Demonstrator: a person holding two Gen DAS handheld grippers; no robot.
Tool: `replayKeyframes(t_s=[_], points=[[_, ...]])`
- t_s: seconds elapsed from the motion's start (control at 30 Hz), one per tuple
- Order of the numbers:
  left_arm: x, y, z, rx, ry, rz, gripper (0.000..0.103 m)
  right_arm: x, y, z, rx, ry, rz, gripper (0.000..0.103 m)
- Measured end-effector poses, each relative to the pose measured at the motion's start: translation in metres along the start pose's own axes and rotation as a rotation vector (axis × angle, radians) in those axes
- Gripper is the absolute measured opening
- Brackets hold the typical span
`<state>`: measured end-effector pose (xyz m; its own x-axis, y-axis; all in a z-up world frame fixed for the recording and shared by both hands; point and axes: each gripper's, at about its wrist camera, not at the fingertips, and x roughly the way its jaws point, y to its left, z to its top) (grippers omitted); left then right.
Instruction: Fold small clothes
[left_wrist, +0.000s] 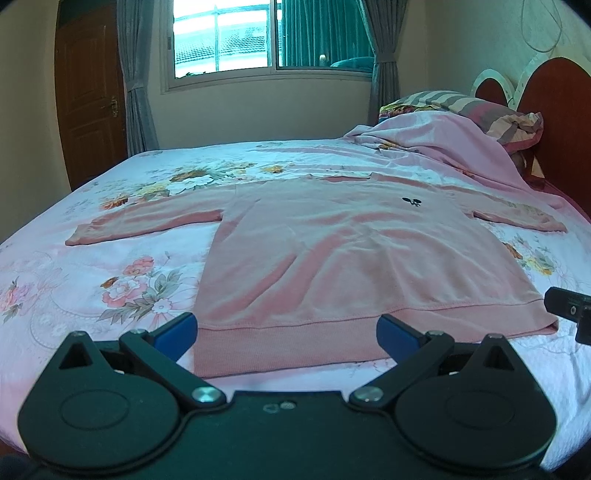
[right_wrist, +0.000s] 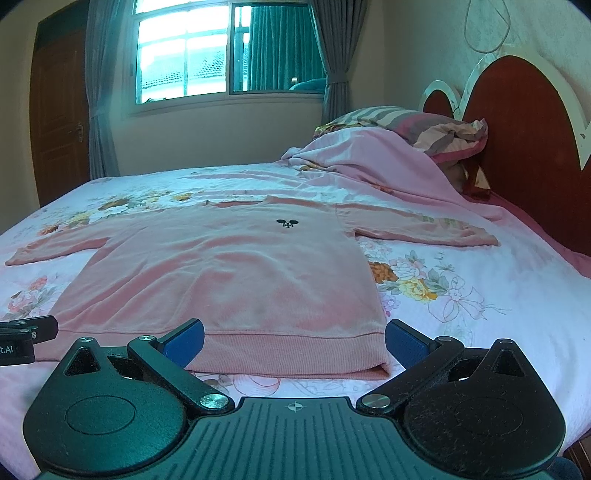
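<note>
A pink long-sleeved sweatshirt (left_wrist: 332, 251) lies flat and face up on the bed, sleeves spread to both sides, with a small black logo (left_wrist: 412, 201) on the chest. Its ribbed hem faces me. My left gripper (left_wrist: 286, 332) hovers open just before the hem's left half, blue pads wide apart with nothing between them. My right gripper (right_wrist: 293, 338) is open too, in front of the right half of the sweatshirt (right_wrist: 229, 273) near the hem's right corner. Each gripper's tip shows at the edge of the other's view.
The bed (left_wrist: 92, 280) has a floral sheet. A pink blanket (right_wrist: 369, 158) and striped pillows (right_wrist: 417, 125) are heaped at the far right by the red headboard (right_wrist: 517, 140). A window (left_wrist: 221, 37), curtains and a wooden door (left_wrist: 88, 92) stand beyond the bed.
</note>
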<state>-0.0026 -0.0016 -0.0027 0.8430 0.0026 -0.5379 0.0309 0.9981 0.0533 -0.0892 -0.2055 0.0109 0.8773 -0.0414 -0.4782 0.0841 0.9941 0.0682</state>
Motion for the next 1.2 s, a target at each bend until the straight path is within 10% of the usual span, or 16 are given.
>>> replayKeyframes(t_s=[1.2], points=[[0.0008, 0.0036, -0.0002, -0.007, 0.002, -0.006, 0.102, 0.0022, 0.0023, -0.0017, 0.001, 0.001, 0.000, 0.103]])
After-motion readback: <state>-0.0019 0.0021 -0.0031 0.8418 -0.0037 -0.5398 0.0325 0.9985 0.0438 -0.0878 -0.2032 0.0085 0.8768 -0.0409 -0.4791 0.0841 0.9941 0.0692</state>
